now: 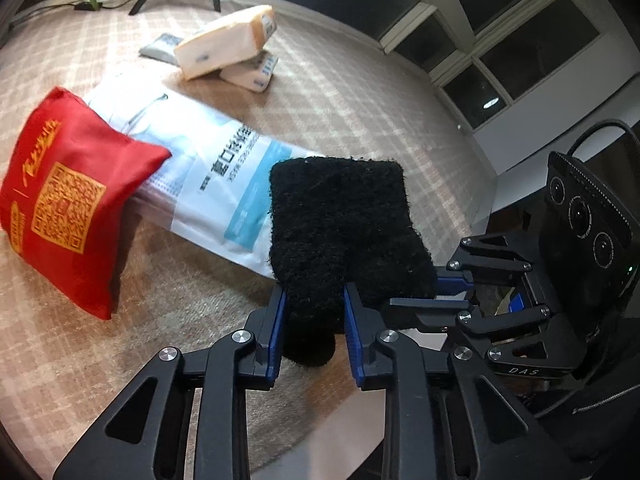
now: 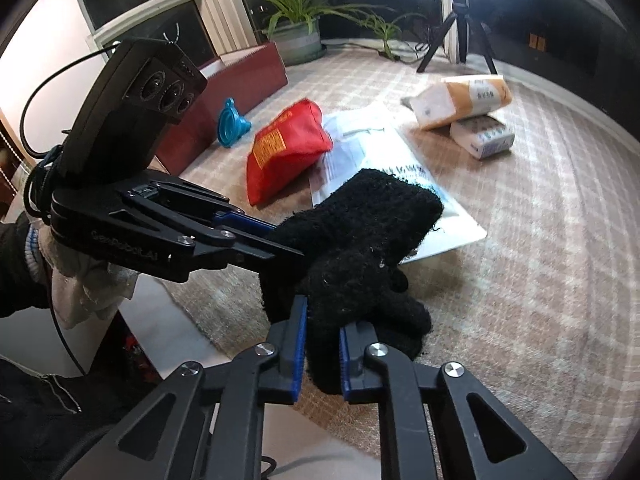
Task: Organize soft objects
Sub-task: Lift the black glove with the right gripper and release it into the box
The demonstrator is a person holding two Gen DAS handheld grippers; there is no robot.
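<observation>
Grippers meet on a black glove at the near edge of the rug: the left gripper and right gripper have each pinched one of its fingers, cuff resting on a white packet. Sorting looks barely begun; a red pouch and tissue packs lie scattered.

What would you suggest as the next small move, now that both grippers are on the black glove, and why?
Probably lift the black knit glove slightly and together. The left gripper and the right gripper each pinch its near end, while its far end lies on the white plastic package beside the red pouch; raising it should free it for sorting.
</observation>
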